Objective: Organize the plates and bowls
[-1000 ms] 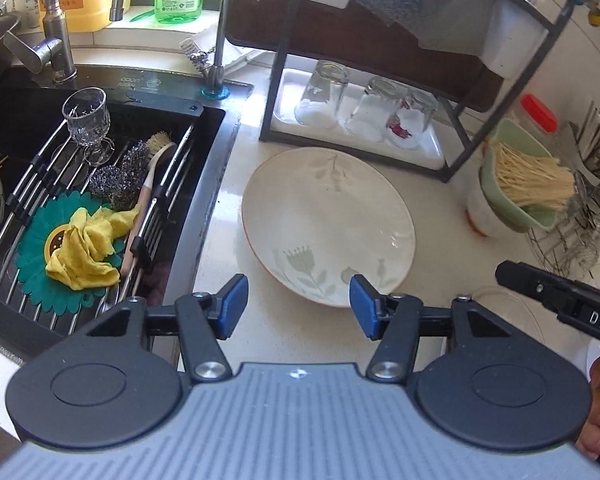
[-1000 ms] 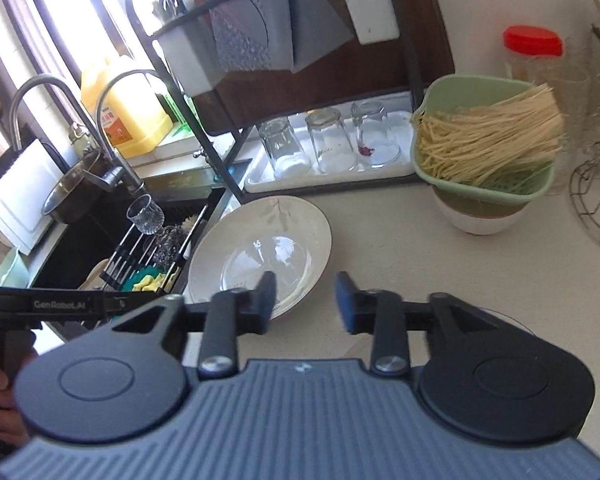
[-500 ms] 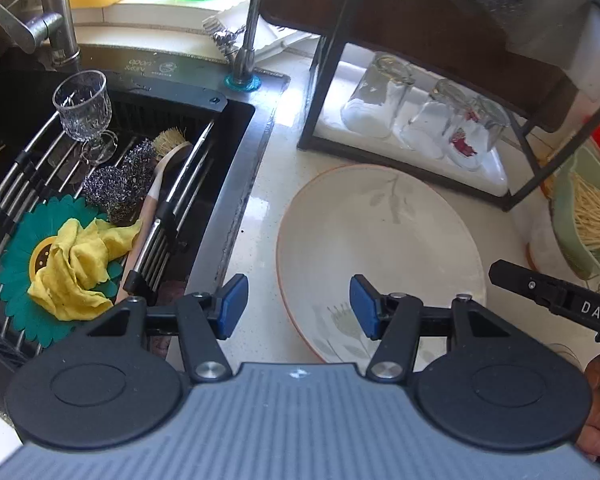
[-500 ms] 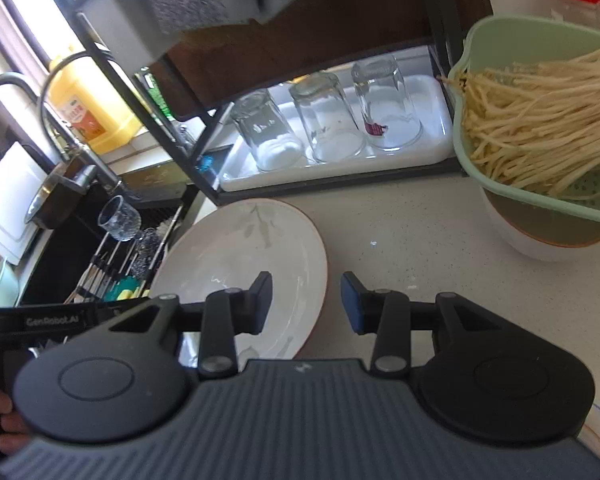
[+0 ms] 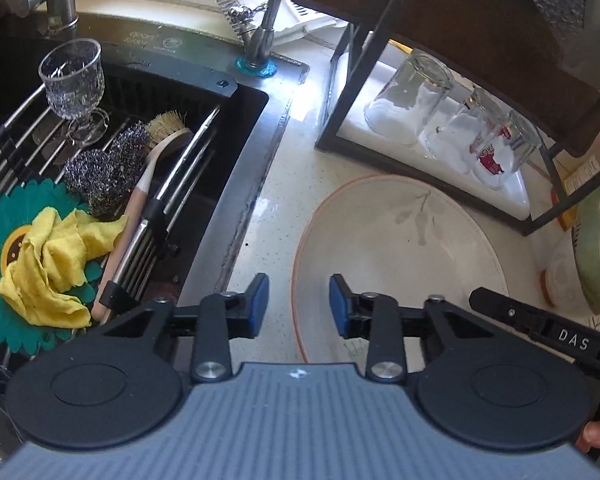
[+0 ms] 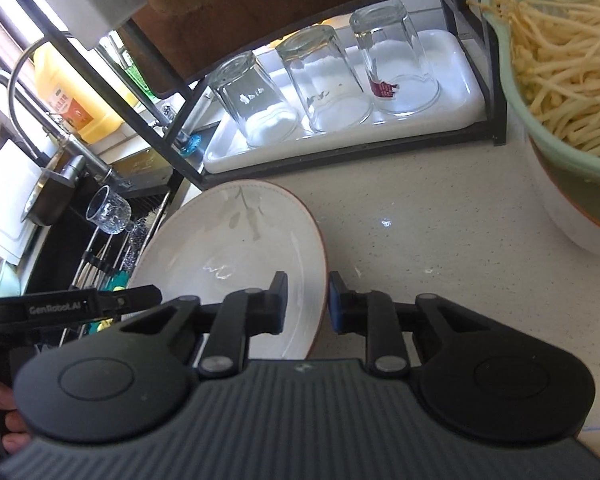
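The plate (image 5: 400, 256) is lying flat on the counter (image 6: 420, 208), directly ahead of both grippers, with the sink (image 5: 204, 216) just to its left and the rack (image 6: 340, 152) of upturned glasses (image 6: 324, 80) just beyond it.

The left gripper (image 5: 298, 306) is straddling the plate's near left rim. Its blue pads (image 5: 258, 306) are closing, with the rim lying between them, but a clear gap is showing on both sides, so nothing is pinched yet. The right gripper (image 6: 308, 302) is sitting over the plate's near right rim and is also closing; its pads look close against the rim, though real pressing contact cannot be made out, so I am calling it not yet clamped.

The plate looks like glazed ceramic: stiff, fairly heavy, slick and breakable. The thin raised rim is the sensible place to grip, one gripper on each side, since the shallow middle offers nothing to hold.

To the left of the left gripper, the stemmed glass (image 5: 74, 84) on the sink's wire grid and the brush (image 5: 140, 208) are lying near the plate's edge. Ahead, the rack frame is crowding the plate's far rim. To the right of the right gripper, the green bowl (image 6: 560, 152) of noodles is standing apart from the plate but could be bumped on a swing that way.
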A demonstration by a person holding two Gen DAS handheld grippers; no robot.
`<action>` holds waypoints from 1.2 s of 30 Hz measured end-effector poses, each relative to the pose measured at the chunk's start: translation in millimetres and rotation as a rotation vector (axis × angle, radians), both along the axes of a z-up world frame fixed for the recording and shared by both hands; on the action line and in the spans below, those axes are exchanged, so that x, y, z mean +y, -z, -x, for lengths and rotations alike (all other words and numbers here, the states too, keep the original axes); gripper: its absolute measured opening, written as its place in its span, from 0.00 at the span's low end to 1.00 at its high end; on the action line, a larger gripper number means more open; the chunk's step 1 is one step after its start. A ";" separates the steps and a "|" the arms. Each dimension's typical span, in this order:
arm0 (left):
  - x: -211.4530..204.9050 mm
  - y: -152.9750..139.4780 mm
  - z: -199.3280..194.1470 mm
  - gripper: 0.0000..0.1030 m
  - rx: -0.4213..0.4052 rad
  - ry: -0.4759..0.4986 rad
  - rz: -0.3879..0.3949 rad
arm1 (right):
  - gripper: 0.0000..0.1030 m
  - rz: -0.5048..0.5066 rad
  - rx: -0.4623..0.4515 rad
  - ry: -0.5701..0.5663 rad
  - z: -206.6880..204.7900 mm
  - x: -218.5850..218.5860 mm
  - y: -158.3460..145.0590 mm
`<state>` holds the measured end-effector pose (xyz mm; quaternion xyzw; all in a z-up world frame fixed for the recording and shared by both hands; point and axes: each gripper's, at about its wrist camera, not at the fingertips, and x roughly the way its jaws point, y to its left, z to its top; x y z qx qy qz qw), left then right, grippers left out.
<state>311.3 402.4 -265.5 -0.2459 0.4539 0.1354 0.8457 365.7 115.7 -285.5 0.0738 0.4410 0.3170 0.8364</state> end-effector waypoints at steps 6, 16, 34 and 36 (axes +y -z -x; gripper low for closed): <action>4.9 0.6 -3.0 0.27 0.003 -0.016 0.019 | 0.19 -0.003 0.025 -0.033 -7.6 2.9 7.0; 9.8 -0.7 0.2 0.27 -0.013 0.014 0.118 | 0.20 -0.025 0.071 -0.057 -9.3 2.7 6.9; -5.2 -63.7 35.9 0.27 -0.050 0.018 0.170 | 0.20 -0.073 0.068 -0.054 35.8 -29.0 -45.6; -8.2 -70.0 38.2 0.27 -0.043 0.022 0.189 | 0.20 -0.084 0.068 -0.043 42.3 -35.3 -51.5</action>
